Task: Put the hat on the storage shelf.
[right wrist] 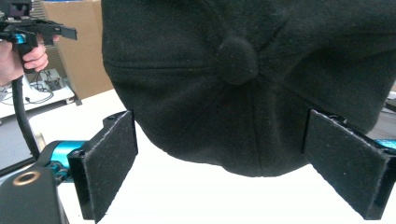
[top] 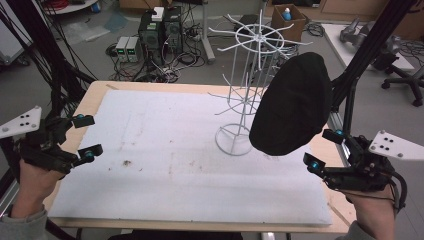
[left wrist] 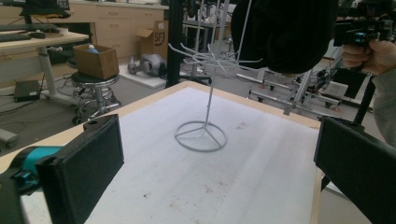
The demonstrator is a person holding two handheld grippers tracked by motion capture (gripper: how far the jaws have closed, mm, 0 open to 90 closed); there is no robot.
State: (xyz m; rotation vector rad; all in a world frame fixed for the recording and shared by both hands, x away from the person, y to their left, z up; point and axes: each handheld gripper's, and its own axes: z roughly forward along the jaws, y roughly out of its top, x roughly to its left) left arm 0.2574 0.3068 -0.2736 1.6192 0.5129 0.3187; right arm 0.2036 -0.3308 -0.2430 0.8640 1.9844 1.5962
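Observation:
A black cap hangs on the right side of a white wire rack, which stands on the white foam sheet. My right gripper is just right of and below the cap, open, pads clear of the cloth. In the right gripper view the cap's crown with its top button hangs close ahead of the open right gripper. My left gripper is held open at the sheet's left edge, empty. The left gripper faces the rack and cap.
The sheet lies on a wooden table. Black frame posts rise at the right, close behind the cap. Computers, cables and a cardboard box sit on the floor beyond the table. An office chair stands far right.

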